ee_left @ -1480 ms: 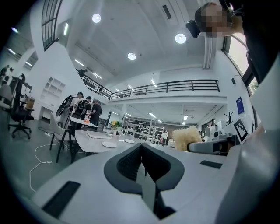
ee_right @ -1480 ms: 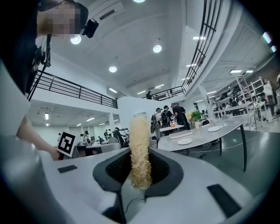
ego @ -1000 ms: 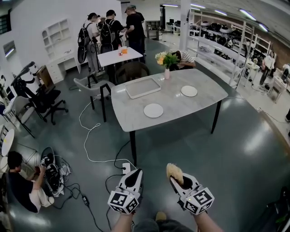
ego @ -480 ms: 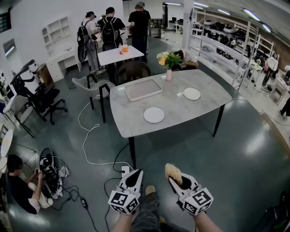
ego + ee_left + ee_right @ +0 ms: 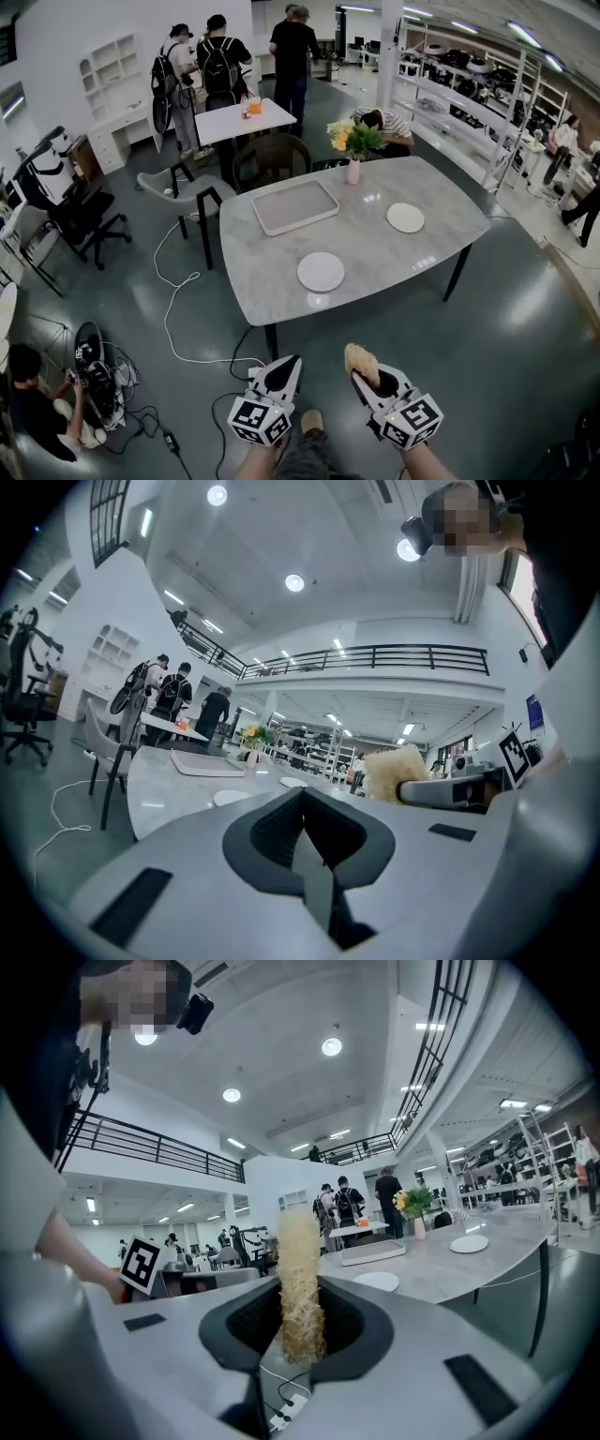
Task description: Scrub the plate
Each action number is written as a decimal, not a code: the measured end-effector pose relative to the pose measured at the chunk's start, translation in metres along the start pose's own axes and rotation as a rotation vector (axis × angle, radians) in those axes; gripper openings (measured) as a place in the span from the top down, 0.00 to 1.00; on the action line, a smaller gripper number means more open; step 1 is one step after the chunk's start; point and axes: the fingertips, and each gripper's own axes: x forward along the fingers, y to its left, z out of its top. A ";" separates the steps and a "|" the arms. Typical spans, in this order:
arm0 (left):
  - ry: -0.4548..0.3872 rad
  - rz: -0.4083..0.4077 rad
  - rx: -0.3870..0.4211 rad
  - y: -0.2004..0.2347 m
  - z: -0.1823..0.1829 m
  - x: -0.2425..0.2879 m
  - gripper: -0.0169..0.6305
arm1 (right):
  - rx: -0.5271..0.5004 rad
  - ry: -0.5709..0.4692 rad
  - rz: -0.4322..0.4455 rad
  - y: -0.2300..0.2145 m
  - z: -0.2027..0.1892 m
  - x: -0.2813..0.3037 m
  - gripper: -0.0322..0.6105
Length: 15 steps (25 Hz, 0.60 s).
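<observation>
Plate [image 5: 321, 272] sits on the table [image 5: 431, 253] at twelve o'clock, well apart; right gripper [image 5: 367, 375] pinches a yellow sponge [image 5: 359, 357]; left gripper [image 5: 284, 366] is closed on nothing; scrubbing has not begun, so next, I think, step closer and lower the sponge.

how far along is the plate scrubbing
Done: the right gripper is shut on the yellow fibrous scrubber. In hand: nothing more; both grippers hang short of the grey marble table, and the left gripper is shut and empty. Left: reaching the nearer round white plate and all scrubbing.
</observation>
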 end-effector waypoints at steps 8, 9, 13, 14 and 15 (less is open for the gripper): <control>0.045 -0.030 0.000 0.045 0.013 0.060 0.96 | 0.025 0.024 -0.014 -0.046 0.012 0.065 0.83; 0.052 -0.031 -0.002 0.051 0.014 0.066 0.96 | 0.027 0.028 -0.016 -0.050 0.014 0.071 0.83; 0.074 -0.035 -0.019 0.073 0.011 0.085 0.96 | 0.035 0.045 -0.032 -0.068 0.014 0.095 0.83; 0.078 -0.036 -0.025 0.079 0.010 0.090 0.96 | 0.038 0.047 -0.035 -0.072 0.014 0.101 0.83; 0.082 -0.036 -0.030 0.084 0.010 0.095 0.96 | 0.041 0.048 -0.037 -0.076 0.014 0.107 0.82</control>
